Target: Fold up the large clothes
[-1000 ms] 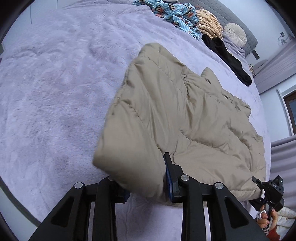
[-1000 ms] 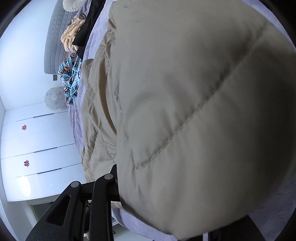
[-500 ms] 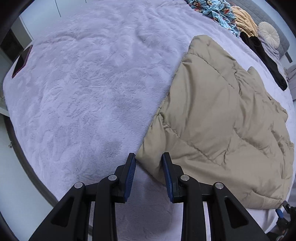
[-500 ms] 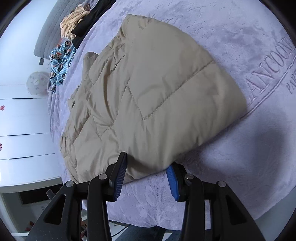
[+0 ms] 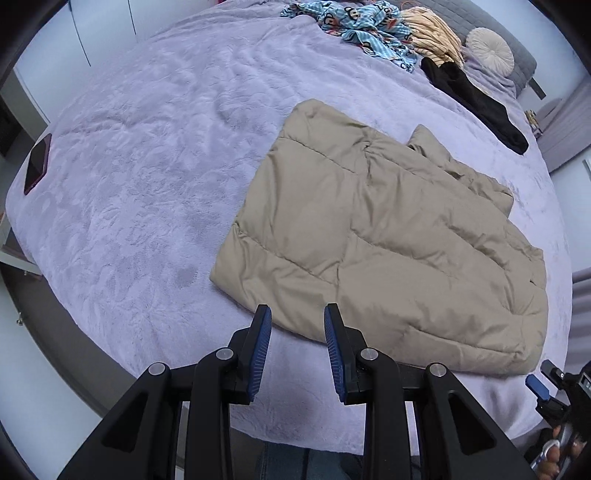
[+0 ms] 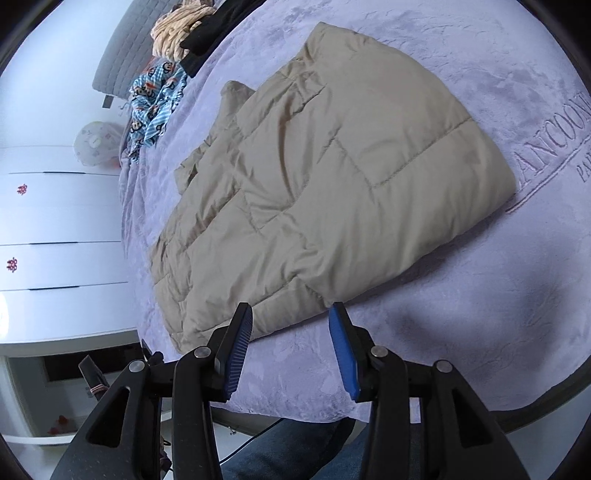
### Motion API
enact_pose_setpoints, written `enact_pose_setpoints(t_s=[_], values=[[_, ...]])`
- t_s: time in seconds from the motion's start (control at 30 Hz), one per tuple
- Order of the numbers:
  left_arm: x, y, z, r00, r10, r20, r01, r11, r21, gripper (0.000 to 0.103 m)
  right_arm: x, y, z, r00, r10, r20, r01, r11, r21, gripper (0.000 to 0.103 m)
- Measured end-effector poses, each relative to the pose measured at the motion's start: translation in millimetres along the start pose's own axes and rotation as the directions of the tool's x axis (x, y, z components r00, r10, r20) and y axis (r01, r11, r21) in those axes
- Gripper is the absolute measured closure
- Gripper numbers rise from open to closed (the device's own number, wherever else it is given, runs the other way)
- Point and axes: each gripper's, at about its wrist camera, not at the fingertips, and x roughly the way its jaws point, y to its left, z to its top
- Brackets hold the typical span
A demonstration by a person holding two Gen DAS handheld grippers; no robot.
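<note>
A beige quilted puffer jacket (image 5: 388, 236) (image 6: 332, 192) lies folded over on the lilac bed cover (image 5: 147, 155). My left gripper (image 5: 297, 321) hovers open above the jacket's near edge, with nothing between its blue pads. My right gripper (image 6: 291, 317) hangs above the jacket's near hem, its jaws opening, and no cloth is between them. The right gripper (image 5: 550, 384) also shows at the lower right of the left wrist view, held by a hand.
At the bed's far end lie a blue patterned garment (image 5: 362, 26), a yellow one (image 5: 432, 37) and a black one (image 5: 476, 99), near a round cushion (image 5: 489, 50). A dark phone (image 5: 37, 162) rests at the bed's left edge. White drawers (image 6: 55, 229) stand beside the bed.
Both grippers let go of the jacket and rose away from it. The lifted part now lies flat on the bed, folded over. The right jaws have spread wider.
</note>
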Motion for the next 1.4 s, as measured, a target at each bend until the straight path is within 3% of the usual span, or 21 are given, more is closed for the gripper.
enact_pose_setpoints(t_s=[0.1,0.23,0.27,0.3,0.33,0.4,0.63,0.67,0.7,0.77,0.9,1.13,1.27,1.4], values=[[-9.7,-11.4,-9.9,1.0,-0.006,-0.016,0.007,1.0,0.005,0.072,10.5,9.5,-1.3,1.0,-0.001,-0.029,0.0,1.0,-0.031,0.045],[-13.6,-19.7,-16.4,0.999,0.011,-0.037,-0.009,0.999,0.048,0.07,17.9,10.7,-10.8,0.998,-0.033,-0.06,0.03,0.998,-0.052,0.042],[-13.5,-20.8,-17.0,0.999,0.02,-0.041,-0.017,0.998,0.057,0.061,19.0,11.6,-13.3,0.998,-0.038,-0.058,0.035,0.998,-0.052,0.041],[-12.8,-20.2,-16.6,0.999,0.024,-0.042,-0.021,0.998,0.062,0.022,19.5,12.2,-15.5,0.998,-0.039,-0.056,0.036,0.998,-0.05,0.041],[-14.8,-19.9,-15.2,0.999,0.032,-0.023,-0.031,0.998,0.062,0.001,21.3,14.8,-17.7,0.998,-0.037,-0.052,0.035,0.998,-0.045,0.041],[-16.9,-18.5,-9.4,0.999,0.037,0.015,-0.038,0.996,0.084,0.001,24.3,19.7,-20.5,0.999,-0.033,-0.038,0.032,0.999,-0.038,0.04],[1.9,-15.6,28.4,0.999,-0.012,-0.046,0.02,0.984,0.175,0.001,48.7,47.8,-21.4,0.998,-0.063,-0.014,0.063,0.998,-0.024,0.04],[5.6,-14.4,35.1,0.999,-0.009,-0.052,0.019,0.982,0.188,0.001,51.2,53.7,-22.1,0.998,-0.056,-0.006,0.056,0.998,-0.019,0.038],[10.1,-13.0,41.6,0.998,-0.006,-0.06,0.018,0.98,0.198,0.001,54.2,61.4,-22.8,0.999,-0.05,0.005,0.05,0.999,-0.022,0.026],[20.2,-9.9,53.1,0.996,-0.013,-0.088,0.031,0.978,0.208,0.001,60.5,76.1,-22.3,0.998,-0.056,0.029,0.057,0.998,-0.04,0.016],[33.7,-3.8,71.9,0.992,-0.036,-0.118,0.064,0.967,0.245,0.001,75.6,98.8,-22.7,0.995,-0.084,0.049,0.086,0.996,-0.037,0.016],[54.1,2.6,92.1,0.985,-0.073,-0.155,0.11,0.963,0.247,0.001,109.5,127.8,-18.8,0.987,-0.162,0.021,0.163,0.983,-0.087,0.013],[67.9,5.7,99.3,0.981,-0.088,-0.173,0.131,0.959,0.253,0.001,128.3,136.4,-13.3,0.97,-0.238,-0.044,0.23,0.964,-0.133,0.013],[81.5,14.8,112.2,0.974,-0.115,-0.197,0.163,0.956,0.244,0.001,138.2,132.3,-8.7,0.971,-0.225,-0.077,0.219,0.972,-0.079,0.012]])
